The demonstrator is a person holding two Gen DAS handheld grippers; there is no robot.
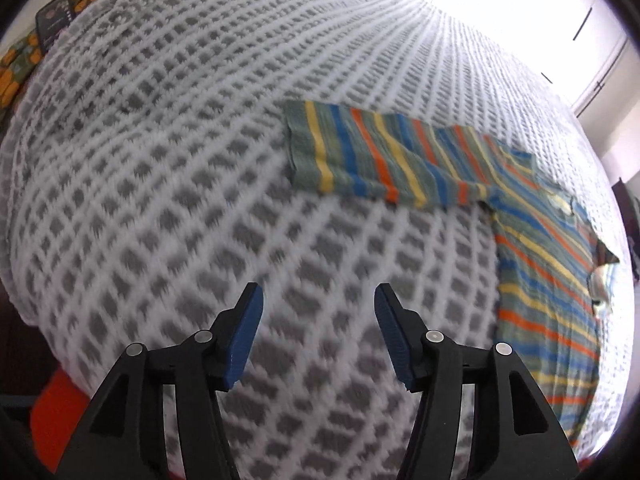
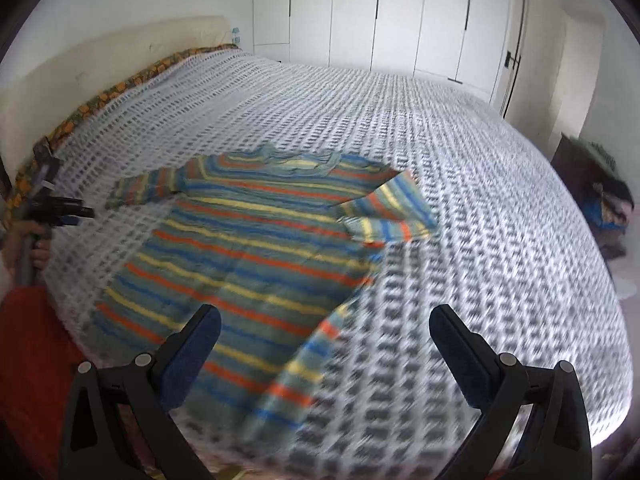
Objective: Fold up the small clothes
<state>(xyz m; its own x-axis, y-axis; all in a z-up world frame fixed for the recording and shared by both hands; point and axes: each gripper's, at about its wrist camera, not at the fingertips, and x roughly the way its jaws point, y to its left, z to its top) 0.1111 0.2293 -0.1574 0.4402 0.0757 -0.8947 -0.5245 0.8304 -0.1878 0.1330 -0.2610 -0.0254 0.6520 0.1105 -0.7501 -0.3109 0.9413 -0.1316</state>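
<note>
While both pairs of tongs stand open and empty, I look down at a striped knit sweater [image 2: 256,248] spread face up on the bed [image 2: 480,208], its checked grey-and-white bedspread soft beneath it. My left tongs [image 1: 318,304] hang over bare bedspread, just short of the sweater's outstretched sleeve [image 1: 360,156], nothing between the blue pads. My right tongs [image 2: 324,324] hover over the hem corner nearest me, jaws wide, touching nothing. The far sleeve [image 2: 384,212] already lies doubled back at the cuff.

I judge the sweater light, limp and stretchy: it will sag and trail wherever it is lifted, and a pinch taken too deep would catch the bedspread too. The cuff of the outstretched sleeve and the hem corners look like the surest holds, where the knit is doubled and thicker.

A dark phone-like slab [image 1: 54,24] rests by the orange-patterned edging [image 1: 16,68] near the headboard, well apart from the work. White wardrobe doors [image 2: 400,16] line the far wall, and a heap of clothes [image 2: 604,204] sits off the bed's far side. Nothing lies on the sweater or crowds the fold.
</note>
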